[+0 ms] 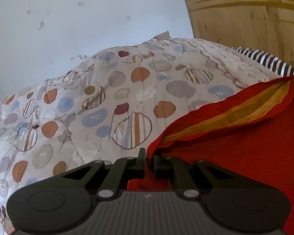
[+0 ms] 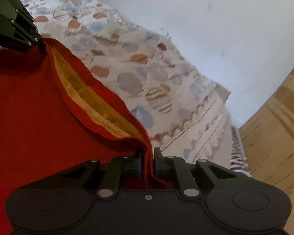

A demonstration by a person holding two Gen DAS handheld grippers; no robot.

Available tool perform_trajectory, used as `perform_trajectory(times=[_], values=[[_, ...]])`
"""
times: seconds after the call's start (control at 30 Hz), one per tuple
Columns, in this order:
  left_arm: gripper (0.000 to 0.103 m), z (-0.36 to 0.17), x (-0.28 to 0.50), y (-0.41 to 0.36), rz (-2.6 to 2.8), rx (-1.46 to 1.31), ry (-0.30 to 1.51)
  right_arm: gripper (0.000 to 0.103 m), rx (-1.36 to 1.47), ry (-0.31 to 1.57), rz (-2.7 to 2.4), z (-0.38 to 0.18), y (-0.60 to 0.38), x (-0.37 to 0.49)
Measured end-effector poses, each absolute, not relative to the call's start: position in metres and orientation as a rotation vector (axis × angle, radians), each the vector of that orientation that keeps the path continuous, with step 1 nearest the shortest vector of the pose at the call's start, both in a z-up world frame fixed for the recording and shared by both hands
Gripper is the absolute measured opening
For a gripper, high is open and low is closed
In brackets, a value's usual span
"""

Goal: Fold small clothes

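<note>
Left hand-held gripper (image 1: 147, 160) is pinched tight on one end of the red garment's (image 1: 245, 156) edge, and the right hand-held gripper (image 2: 147, 160) is clamped on the other end, so the cloth hangs stretched between them with its yellow lining (image 2: 92, 98) showing along the opening. Behind it is a bed with a spotted bedspread (image 1: 117, 98), a striped cloth (image 1: 268, 60) at its far edge, then a white wall (image 1: 68, 19) and wooden cabinet (image 1: 245, 9).

red garment (image 1: 245, 156): matt cloth | bedspread (image 1: 107, 98): printed quilted cloth | cupboard (image 1: 245, 19): wood
</note>
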State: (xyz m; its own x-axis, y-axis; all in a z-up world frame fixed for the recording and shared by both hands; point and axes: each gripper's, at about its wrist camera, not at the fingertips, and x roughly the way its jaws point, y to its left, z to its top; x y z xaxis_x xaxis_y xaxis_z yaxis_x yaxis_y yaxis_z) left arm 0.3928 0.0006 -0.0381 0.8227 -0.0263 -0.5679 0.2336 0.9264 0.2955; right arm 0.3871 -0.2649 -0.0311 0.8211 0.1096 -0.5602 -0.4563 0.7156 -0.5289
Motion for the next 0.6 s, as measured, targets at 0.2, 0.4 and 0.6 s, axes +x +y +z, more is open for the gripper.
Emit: perform_trajectory(times=[0.2,0.4,0.6], values=[[0.076,-0.038,0.399,0.010,-0.093,0.341,0.574,0.057,-0.632,0.539,0.267,-0.047,-0.283,0.396],[0.100,-0.029,0.417,0.064,-0.087,0.048,0.647,0.102,-0.520,0.512,0.158,-0.041,-0.308,0.408],[0.102,-0.026,0.428,0.088,-0.201,-0.080,0.749,0.102,-0.335,0.570,0.081,-0.036,-0.341,0.422]])
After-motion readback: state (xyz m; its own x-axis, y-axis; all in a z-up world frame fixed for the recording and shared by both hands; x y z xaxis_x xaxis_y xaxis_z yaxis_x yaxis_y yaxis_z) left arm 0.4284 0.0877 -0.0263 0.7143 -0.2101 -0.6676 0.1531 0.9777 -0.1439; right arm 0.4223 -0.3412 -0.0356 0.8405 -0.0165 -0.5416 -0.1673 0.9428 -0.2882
